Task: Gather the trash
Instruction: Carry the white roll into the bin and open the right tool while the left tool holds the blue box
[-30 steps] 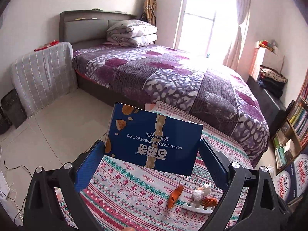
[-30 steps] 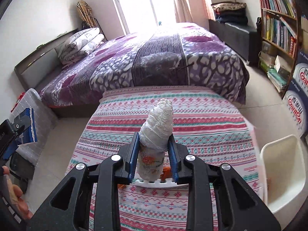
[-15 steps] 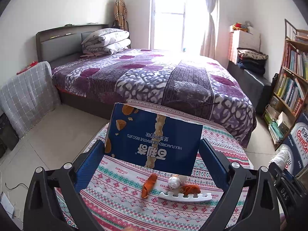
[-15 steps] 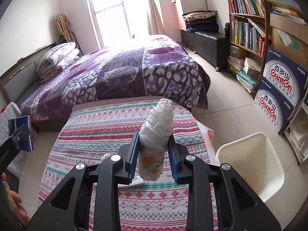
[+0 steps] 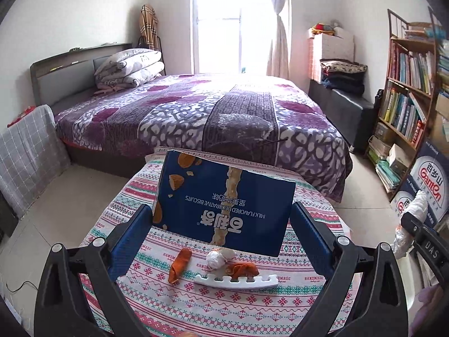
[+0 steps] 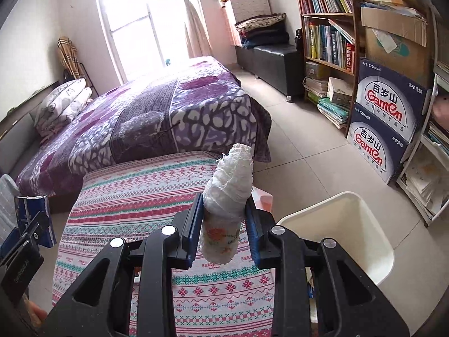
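My left gripper (image 5: 221,224) is shut on a blue biscuit box (image 5: 224,205), held upright across its wide-set jaws above the patterned tablecloth (image 5: 252,309). Below the box lie two orange peel pieces (image 5: 179,264), a small white wad (image 5: 217,257) and a white foam strip (image 5: 235,282). My right gripper (image 6: 224,224) is shut on a crumpled white wrapper (image 6: 228,191) that sticks up between its pads. A white bin (image 6: 364,224) stands on the floor just right of the table and of this gripper. At the left edge of the right wrist view the biscuit box (image 6: 33,219) shows again.
Beyond the table is a bed with a purple cover (image 5: 210,118). A bookshelf (image 6: 328,36) and stacked water cartons (image 6: 387,118) line the right wall. Tiled floor (image 6: 308,146) lies between bed, shelf and bin. A black bench (image 6: 269,56) stands by the window.
Both grippers have swung to the right with their loads still gripped. The bin has come nearer and fuller into the right wrist view, and the bookshelf now shows in the left one.
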Tool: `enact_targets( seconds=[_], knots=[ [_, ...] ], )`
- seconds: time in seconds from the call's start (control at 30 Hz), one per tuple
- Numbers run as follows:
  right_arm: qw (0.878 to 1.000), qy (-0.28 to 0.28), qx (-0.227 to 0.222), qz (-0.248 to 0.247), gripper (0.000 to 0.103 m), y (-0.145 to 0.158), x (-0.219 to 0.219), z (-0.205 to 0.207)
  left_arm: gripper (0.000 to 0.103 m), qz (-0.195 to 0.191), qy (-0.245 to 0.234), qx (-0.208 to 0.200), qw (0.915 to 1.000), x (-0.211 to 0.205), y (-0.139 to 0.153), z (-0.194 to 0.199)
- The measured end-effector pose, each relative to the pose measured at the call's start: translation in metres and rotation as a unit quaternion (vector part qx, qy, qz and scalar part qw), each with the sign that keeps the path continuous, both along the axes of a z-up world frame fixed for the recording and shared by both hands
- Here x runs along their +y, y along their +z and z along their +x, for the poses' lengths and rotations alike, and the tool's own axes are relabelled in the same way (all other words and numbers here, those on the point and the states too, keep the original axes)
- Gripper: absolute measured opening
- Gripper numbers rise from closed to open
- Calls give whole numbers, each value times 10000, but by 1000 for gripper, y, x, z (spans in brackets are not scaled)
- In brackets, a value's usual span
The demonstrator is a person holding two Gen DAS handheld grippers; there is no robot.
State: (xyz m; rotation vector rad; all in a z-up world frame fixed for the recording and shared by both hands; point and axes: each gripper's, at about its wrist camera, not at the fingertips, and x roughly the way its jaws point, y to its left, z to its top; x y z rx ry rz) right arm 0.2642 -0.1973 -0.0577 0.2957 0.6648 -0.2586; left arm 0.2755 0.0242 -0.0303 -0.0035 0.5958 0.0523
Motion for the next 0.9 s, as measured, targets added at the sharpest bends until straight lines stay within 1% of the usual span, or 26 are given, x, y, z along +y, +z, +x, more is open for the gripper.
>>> enact_targets(
  seconds=[0.3, 0.63, 0.77, 0.83, 0.87, 0.9],
  knots=[
    [9988, -448, 174, -3, 28, -5, -36, -8, 95, 21, -308, 69, 9995, -33, -7, -1],
    [9925, -993, 703, 90, 29, -20, -83, -13, 95, 75, -683, 174, 9975, -71, -17, -3],
    [9885, -1170, 955, 111, 31, -27, -99, -16, 95, 102, -881, 234, 9958, -90, -21, -5],
    [9861, -1263, 1074, 119, 46, -30, -106, -18, 95, 122, -989, 264, 9947, -100, -24, -6],
    [9846, -1349, 1107, 120, 57, -31, -111, -20, 95, 138, -1043, 280, 9941, -105, -26, -7],
    [9831, -1445, 1121, 117, 73, -31, -115, -22, 95, 158, -1098, 296, 9934, -110, -28, -8]
  ],
)
